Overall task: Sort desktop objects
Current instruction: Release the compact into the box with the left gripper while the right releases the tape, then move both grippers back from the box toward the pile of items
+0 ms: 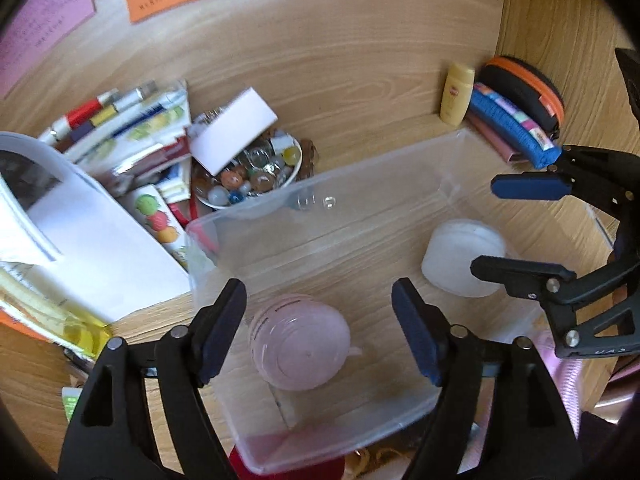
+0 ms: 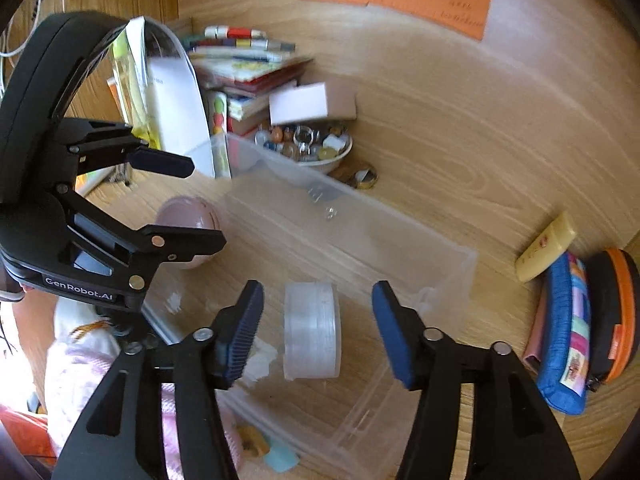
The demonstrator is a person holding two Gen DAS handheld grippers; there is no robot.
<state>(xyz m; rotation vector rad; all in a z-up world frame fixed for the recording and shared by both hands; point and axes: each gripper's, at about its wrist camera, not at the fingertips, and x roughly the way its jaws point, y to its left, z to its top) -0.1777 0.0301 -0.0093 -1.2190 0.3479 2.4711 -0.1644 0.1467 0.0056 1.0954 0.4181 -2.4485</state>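
since both jars lie in the clear bin, left gripper and right gripper gape empty above pink jar and white jar.

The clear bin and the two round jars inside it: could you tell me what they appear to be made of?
Clear bin: likely thin transparent plastic, glossy; the desk's wood grain shows through its walls. Pink jar: apparently translucent pink plastic, smooth, with moulded rings on its lid. White jar: seemingly frosted, milky plastic with fine ridges around its side.
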